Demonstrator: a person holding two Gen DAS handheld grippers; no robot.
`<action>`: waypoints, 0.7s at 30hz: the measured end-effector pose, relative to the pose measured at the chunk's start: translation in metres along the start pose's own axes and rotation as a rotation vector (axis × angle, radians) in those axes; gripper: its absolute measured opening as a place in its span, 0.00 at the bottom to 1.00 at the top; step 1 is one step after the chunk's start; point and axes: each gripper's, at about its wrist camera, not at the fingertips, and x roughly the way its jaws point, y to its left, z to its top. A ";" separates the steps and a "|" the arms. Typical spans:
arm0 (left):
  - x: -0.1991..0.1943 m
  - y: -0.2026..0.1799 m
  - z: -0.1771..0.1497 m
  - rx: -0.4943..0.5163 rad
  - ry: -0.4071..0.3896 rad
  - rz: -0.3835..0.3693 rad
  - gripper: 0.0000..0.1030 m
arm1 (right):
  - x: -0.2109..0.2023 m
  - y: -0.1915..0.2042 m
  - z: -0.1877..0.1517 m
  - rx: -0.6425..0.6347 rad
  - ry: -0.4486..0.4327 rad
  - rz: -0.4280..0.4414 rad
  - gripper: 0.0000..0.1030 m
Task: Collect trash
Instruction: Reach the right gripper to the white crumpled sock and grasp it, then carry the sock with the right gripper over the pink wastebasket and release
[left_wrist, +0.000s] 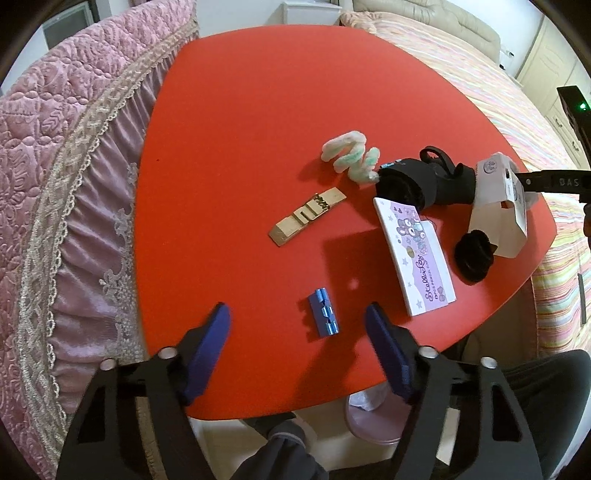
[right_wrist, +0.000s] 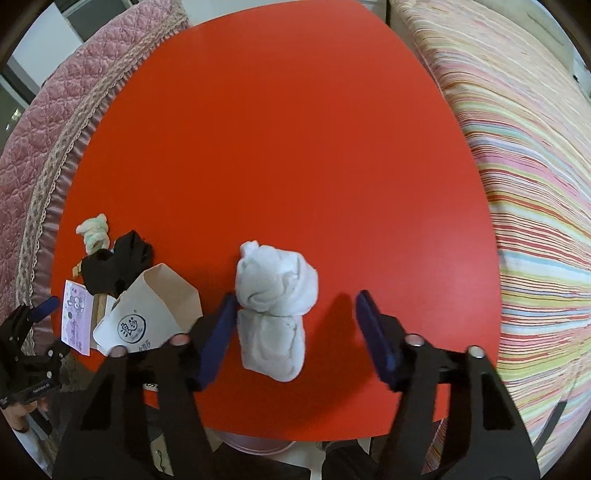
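Observation:
On the red table (left_wrist: 240, 110) lie a small blue metal piece (left_wrist: 323, 312), a wooden clip (left_wrist: 306, 215), a fuzzy white-green twist (left_wrist: 351, 154), a purple-white card box (left_wrist: 415, 254), a black fabric roll (left_wrist: 424, 181), a black scrunchie (left_wrist: 474, 256) and a white paper bag (left_wrist: 498, 218). My left gripper (left_wrist: 297, 319) is open, its fingers on either side of the blue piece, above the near edge. My right gripper (right_wrist: 295, 306) is open around a rolled white sock (right_wrist: 275, 306); its left finger is touching or very near the sock. The paper bag (right_wrist: 147, 314) lies left of it.
A pink quilted sofa cover (left_wrist: 55, 166) borders the table's left side and a striped bedspread (right_wrist: 535, 184) its right. A pink bin (left_wrist: 373, 417) shows under the near table edge. The left gripper also shows at the right wrist view's left edge (right_wrist: 33, 332).

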 end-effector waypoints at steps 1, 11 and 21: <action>0.000 -0.001 0.000 0.002 -0.002 0.001 0.60 | 0.000 0.001 0.000 -0.003 -0.001 0.002 0.50; -0.005 -0.005 -0.001 0.022 -0.017 -0.021 0.10 | -0.001 0.003 -0.006 -0.025 -0.026 0.009 0.28; -0.016 -0.005 -0.005 0.028 -0.066 -0.014 0.10 | -0.015 0.000 -0.014 -0.036 -0.082 0.000 0.27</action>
